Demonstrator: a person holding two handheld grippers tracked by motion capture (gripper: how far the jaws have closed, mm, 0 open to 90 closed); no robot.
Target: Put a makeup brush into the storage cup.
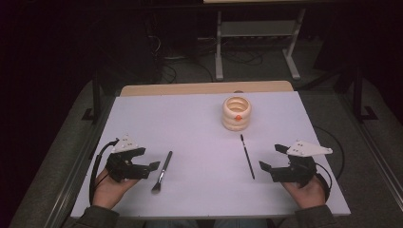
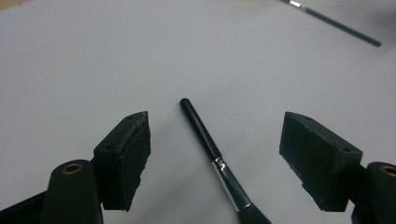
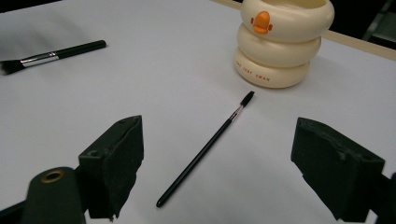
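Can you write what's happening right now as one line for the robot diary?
left gripper: open, by thick brush | right gripper: open, by thin brush | cream holder: upright, beyond brushes | nothing held

The right gripper [image 3: 217, 163] holds its two black fingers [image 3: 114, 161] spread wide over the white desk [image 3: 154, 79]. A thin brush [image 3: 205, 149] lies between them, bristles toward a cream ringed holder [image 3: 280, 46]. A thicker brush [image 3: 51, 57] lies well apart.
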